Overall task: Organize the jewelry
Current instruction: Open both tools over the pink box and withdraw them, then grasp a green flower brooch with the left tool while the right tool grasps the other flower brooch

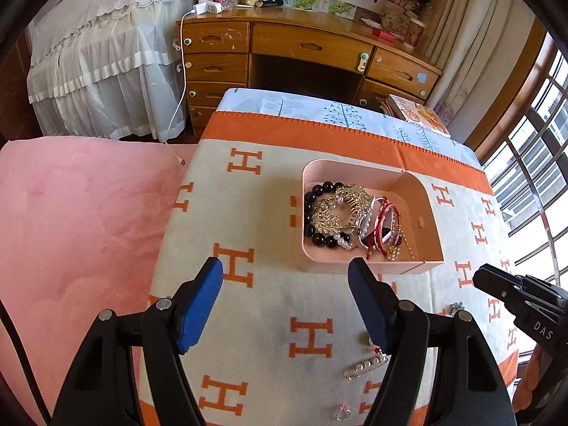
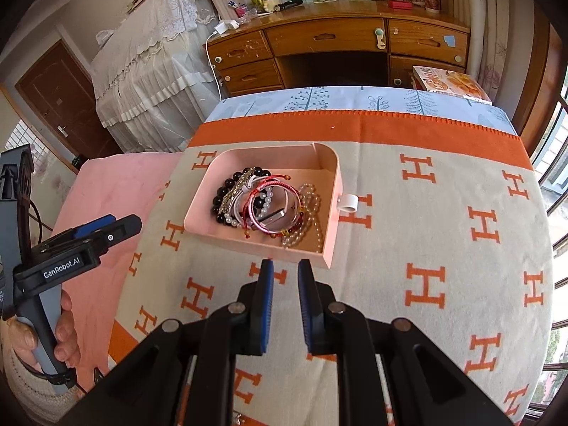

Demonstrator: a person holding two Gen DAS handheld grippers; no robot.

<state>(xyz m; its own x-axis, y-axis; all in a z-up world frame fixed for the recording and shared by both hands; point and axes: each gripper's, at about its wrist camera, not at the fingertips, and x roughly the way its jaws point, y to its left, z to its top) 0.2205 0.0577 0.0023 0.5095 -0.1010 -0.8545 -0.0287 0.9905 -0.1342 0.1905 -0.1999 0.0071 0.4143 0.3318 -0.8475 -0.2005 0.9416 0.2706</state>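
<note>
Pink tray (image 1: 431, 213) sits on the H-patterned blanket (image 1: 248, 319), piled with jewelry: black bead bracelet (image 1: 312, 213), gold leaf hair comb (image 1: 340, 209), red cord bracelets (image 1: 387, 218), pearl strand (image 2: 309, 209). Left gripper (image 1: 285, 277) is spread wide, holding nothing, hovering just short of the tray's near wall. Right gripper (image 2: 284, 269) has a narrow gap between its pads, nothing in it, also near the tray. Pearl pin (image 1: 365, 365) and small pink ring (image 1: 343, 412) lie loose on the blanket outside the tray.
</note>
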